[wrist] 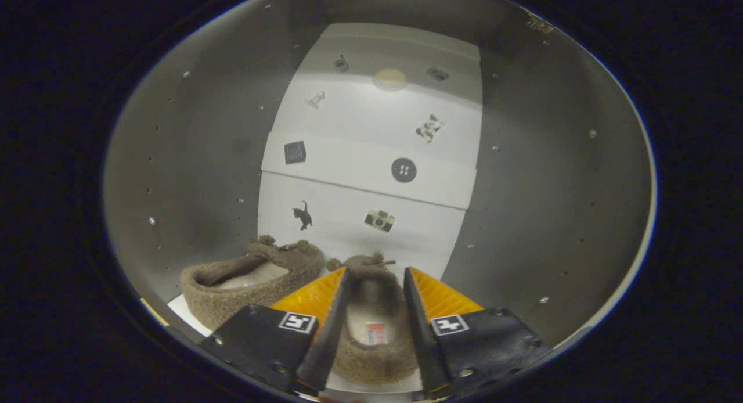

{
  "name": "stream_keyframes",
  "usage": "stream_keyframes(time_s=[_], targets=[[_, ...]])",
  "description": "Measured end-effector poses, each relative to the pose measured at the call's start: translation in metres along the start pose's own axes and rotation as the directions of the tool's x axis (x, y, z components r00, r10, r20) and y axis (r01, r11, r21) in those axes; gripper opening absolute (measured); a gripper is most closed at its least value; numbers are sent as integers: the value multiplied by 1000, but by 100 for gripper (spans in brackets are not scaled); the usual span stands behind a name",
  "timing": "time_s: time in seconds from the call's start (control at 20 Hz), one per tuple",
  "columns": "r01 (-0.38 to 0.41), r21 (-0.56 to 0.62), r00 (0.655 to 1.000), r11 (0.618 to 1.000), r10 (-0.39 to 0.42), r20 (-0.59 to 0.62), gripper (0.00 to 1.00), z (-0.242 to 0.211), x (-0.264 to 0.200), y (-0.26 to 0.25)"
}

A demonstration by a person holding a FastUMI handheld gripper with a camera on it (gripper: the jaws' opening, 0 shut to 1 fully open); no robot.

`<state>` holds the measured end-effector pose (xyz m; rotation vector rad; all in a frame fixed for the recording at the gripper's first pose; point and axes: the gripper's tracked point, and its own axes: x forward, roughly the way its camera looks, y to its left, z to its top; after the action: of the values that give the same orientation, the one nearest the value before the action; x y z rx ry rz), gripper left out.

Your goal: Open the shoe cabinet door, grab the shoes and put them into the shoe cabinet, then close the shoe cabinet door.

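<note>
From the gripper view I am looking into the shoe cabinet (540,176) — grey side walls dotted with small holes and screws close in on both sides, and a white back panel (371,159) stands straight ahead, well beyond the fingers. The panel is stepped in horizontal bands and carries small stickers: a black cat (302,215) and a camera (379,220) on the lowest band, a dark round button (404,170) and a dark square (295,152) above them, and a few more higher up that I cannot make out, along with a pale round disc (390,79) near the top.

Two fuzzy brown slippers sit on the cabinet's white floor (187,313) close to the back panel. The right slipper (371,356) lies between my fingers, its toe pointing at the back panel and its pale insole showing through the gap. The left slipper (249,284) rests just beside it, beyond my left finger and angled a little, its opening turned toward me — near the front edge of the floor on that side.

The gripper (374,272) has its fingers spread to either side of the right slipper. The inner faces run close along the slipper's sides, but I cannot tell whether they press on it.
</note>
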<state>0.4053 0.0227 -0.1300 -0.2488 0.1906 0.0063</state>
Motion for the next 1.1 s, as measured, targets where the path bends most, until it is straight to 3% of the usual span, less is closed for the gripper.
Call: stream_keyframes(time_s=[0.1,0.2,0.4,0.6,1.1], targets=[[-2,12,1000,1000,2,18,80,9,-17,1],[-29,29,999,999,28,47,81,20,-38,8],[-34,77,997,996,28,74,98,32,-81,8],[9,94,995,996,-19,101,100,53,-136,-3],[-46,144,991,989,27,131,100,115,-318,-16]])
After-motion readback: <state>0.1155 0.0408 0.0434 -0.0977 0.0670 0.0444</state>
